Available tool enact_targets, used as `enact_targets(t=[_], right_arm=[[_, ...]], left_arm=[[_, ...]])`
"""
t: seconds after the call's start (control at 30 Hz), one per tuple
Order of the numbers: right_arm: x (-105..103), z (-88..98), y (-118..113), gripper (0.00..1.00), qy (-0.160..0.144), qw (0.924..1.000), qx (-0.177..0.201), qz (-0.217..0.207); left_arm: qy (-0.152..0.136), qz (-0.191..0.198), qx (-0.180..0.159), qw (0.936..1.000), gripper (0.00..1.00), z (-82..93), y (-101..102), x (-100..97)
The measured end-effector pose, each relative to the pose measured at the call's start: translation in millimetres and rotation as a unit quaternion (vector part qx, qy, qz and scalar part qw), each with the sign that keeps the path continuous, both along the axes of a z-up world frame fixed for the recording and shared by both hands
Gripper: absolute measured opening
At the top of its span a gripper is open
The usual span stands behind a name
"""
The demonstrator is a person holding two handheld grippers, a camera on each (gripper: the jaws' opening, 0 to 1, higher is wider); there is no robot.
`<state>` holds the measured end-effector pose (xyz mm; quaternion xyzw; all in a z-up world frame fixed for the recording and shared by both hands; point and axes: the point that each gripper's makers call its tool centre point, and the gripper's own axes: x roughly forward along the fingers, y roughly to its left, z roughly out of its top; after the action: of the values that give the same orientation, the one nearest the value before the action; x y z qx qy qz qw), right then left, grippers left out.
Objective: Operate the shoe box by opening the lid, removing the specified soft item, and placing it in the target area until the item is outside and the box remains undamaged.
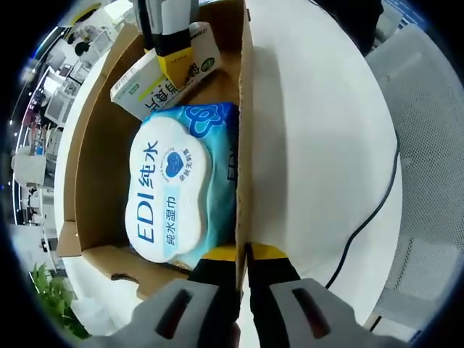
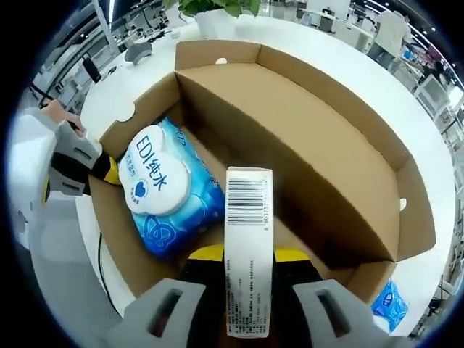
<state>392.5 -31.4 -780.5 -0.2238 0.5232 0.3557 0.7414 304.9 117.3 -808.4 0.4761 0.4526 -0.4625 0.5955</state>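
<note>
Cardboard box wall (image 1: pixel 244 145) is being pinched by left tongs (image 1: pixel 243 255); a light, stiff carton (image 2: pixel 248 246) is being clamped endwise by right tongs (image 2: pixel 246 255).

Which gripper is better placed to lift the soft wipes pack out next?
Neither is free. The left gripper clamps the box wall; the right gripper holds the small carton. Right, probably: it is already inside, beside the wipes pack.

Brown cardboard box (image 2: pixel 326 145); blue wipes pack (image 1: pixel 177 192) with white lid, blue lettering; white carton (image 2: pixel 248 246) with black barcode; yellow-tipped grey claws (image 1: pixel 243 272); white worktop (image 1: pixel 319 145).
</note>
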Motion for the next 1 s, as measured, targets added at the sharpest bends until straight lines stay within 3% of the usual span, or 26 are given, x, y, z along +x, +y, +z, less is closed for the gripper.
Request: enact_targets(t=[0.37, 0.63, 1.0], right_arm=[[-8, 12.3, -9, 0.18, -0.008, 0.9999, 0.004, -0.010], [-6, 24.4, -16, 0.18, 0.000, 0.9987, 0.028, -0.042], [-12, 45.7, -14, 0.18, -0.014, 0.9966, 0.062, -0.053]], left_arm=[[-0.002, -0.001, 0.000, 1.0000, 0.02, -2.4, -1, -2.6], [-0.002, -0.002, 0.000, 1.0000, 0.02, -2.2, -1, -3.5], [-0.003, -0.001, -0.001, 1.0000, 0.02, -2.8, -1, -4.4]])
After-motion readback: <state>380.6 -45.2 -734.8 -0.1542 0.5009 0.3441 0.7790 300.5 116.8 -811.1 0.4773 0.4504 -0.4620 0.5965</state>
